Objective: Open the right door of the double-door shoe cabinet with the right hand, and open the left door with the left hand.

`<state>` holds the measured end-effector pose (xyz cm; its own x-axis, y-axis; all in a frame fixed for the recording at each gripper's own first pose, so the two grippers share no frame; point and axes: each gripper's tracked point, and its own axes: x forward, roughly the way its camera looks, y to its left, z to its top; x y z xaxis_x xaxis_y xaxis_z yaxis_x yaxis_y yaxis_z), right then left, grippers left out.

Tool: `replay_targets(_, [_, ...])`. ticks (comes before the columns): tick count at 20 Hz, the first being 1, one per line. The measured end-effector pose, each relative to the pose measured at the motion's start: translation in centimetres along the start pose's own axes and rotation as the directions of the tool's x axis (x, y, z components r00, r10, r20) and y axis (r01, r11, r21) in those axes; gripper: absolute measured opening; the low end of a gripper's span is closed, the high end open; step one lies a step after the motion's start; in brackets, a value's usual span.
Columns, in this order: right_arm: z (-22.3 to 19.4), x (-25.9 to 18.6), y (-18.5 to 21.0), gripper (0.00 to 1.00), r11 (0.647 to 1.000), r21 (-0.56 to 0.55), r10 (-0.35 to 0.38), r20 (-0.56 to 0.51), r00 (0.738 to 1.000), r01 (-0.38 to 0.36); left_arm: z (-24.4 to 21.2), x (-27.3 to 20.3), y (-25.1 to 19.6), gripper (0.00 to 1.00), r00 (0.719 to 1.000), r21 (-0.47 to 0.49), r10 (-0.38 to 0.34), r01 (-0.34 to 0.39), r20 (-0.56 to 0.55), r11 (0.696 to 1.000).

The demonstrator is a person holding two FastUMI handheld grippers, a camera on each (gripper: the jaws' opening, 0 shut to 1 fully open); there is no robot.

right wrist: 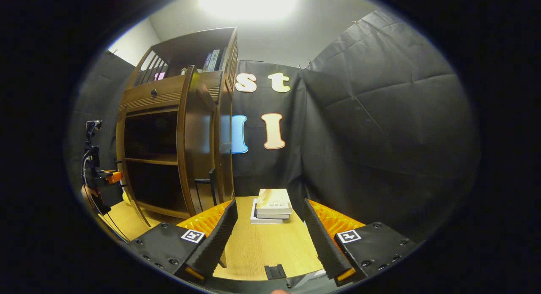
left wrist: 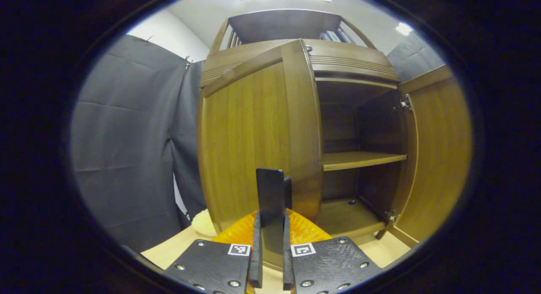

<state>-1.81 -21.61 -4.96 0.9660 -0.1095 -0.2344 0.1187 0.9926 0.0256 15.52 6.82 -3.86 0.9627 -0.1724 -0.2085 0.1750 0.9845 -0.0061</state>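
Black cloth walls the booth around a pale wooden desk [right wrist: 262, 247]. Just ahead of the left claw [left wrist: 270, 243], its fingers are closed on the dark handle [left wrist: 270, 196] of the left door [left wrist: 249, 141], which stands swung partly out. Beyond it to the right, the cabinet's shelf [left wrist: 359, 159] lies exposed. The right claw [right wrist: 270, 239] hangs wide open and empty; to its left the right door [right wrist: 196, 146] is already open. By my reading, what remains is finishing the left door's swing.

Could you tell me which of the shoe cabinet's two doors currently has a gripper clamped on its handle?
The left door: the left gripper is closed on its dark vertical handle. The right door stands swung wide with nothing touching it; the right gripper hangs open.
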Motion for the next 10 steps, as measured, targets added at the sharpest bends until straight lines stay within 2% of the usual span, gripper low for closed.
replay_targets(6, [0.5,-0.7,2.0,0.97,0.999,-0.006,0.038,0.009,0.999,-0.038,2.8,-1.2,0.3,0.2,1.0,0.002,0.008,-0.008,-0.001,1.0])
replay_targets(10, [0.9,-1.5,3.9,0.96,1.0,-0.005,0.03,0.016,0.999,-0.03,4.0,-1.5,0.3,0.2,1.0,0.004,-0.014,0.014,-0.001,1.0])
